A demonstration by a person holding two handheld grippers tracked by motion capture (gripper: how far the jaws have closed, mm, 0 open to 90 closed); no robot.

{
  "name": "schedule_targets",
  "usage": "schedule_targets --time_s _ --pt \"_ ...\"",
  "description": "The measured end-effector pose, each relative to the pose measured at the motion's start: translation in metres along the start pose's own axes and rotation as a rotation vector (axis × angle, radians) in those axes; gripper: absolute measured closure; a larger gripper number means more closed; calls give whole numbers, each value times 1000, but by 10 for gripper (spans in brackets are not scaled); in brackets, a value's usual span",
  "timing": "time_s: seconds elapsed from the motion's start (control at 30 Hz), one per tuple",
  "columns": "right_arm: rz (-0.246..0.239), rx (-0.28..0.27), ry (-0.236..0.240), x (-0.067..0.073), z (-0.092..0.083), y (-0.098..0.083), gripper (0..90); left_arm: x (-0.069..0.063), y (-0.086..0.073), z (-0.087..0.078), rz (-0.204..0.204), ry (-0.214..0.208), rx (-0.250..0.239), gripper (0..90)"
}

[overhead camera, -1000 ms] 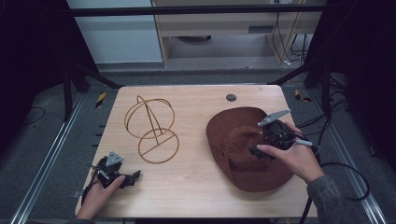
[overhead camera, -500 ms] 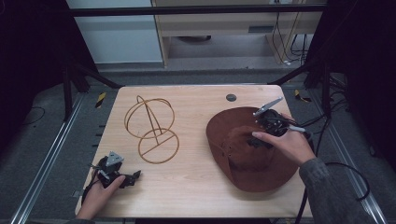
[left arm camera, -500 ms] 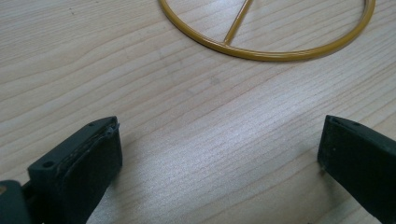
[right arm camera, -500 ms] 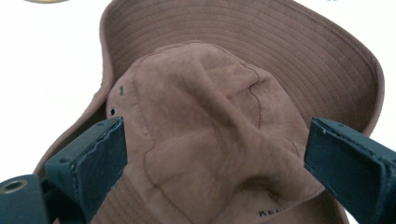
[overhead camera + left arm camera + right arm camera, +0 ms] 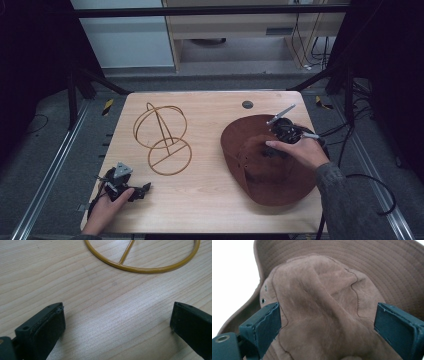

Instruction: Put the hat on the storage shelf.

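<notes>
High view first, starting at the near edge of the wooden table: the left gripper sits on the tabletop at the near left corner, held by the person's left hand, well apart from the hat. Left gripper view shows its jaws spread wide with nothing between them, just bare wood grain, and the ring base of the wire hat stand lies a bit beyond the jaw tips, not touching them.

Moving out a bit, the brown suede hat lies on the right half of the table, brim flat on the wood, to the right of the hat stand. The right gripper is down on the hat's crown, with the right hand wrapped around it. In the right gripper view the jaws are wide open and straddle the crumpled crown, one jaw on each side. I can't tell for sure if the pads actually press the suede or just sit beside it. You can see two little metal eyelets on the side of the crown near one jaw.

Farther back, the hat stand stands upright left of the hat, and a small dark round grommet sits in the tabletop behind the hat.

Count: two grippers, one hat, one stand, one grommet.
</notes>
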State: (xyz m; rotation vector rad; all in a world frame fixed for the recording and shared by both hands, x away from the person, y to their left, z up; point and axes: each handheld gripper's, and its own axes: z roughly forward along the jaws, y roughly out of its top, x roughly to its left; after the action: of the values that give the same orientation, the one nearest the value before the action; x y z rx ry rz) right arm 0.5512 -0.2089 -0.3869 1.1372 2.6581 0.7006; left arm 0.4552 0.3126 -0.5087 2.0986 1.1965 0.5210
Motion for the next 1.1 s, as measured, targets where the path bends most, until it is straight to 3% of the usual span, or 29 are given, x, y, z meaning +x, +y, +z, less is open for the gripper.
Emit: schedule_targets --time_s 0.13,0.47,0.7,0.93,1.1 --pt "-13 30 -9 -1 8 -1 108 0 0 0 0 0 0 0" --pt "-29 27 -12 0 14 -5 226 0 0 0 0 0 0 0" --pt "-34 33 3 0 14 -9 420 0 0 0 0 0 0 0" --pt "-39 41 31 -2 14 -9 749 0 0 0 0 0 0 0" --pt "-31 24 49 -5 9 -9 880 0 0 0 0 0 0 0"
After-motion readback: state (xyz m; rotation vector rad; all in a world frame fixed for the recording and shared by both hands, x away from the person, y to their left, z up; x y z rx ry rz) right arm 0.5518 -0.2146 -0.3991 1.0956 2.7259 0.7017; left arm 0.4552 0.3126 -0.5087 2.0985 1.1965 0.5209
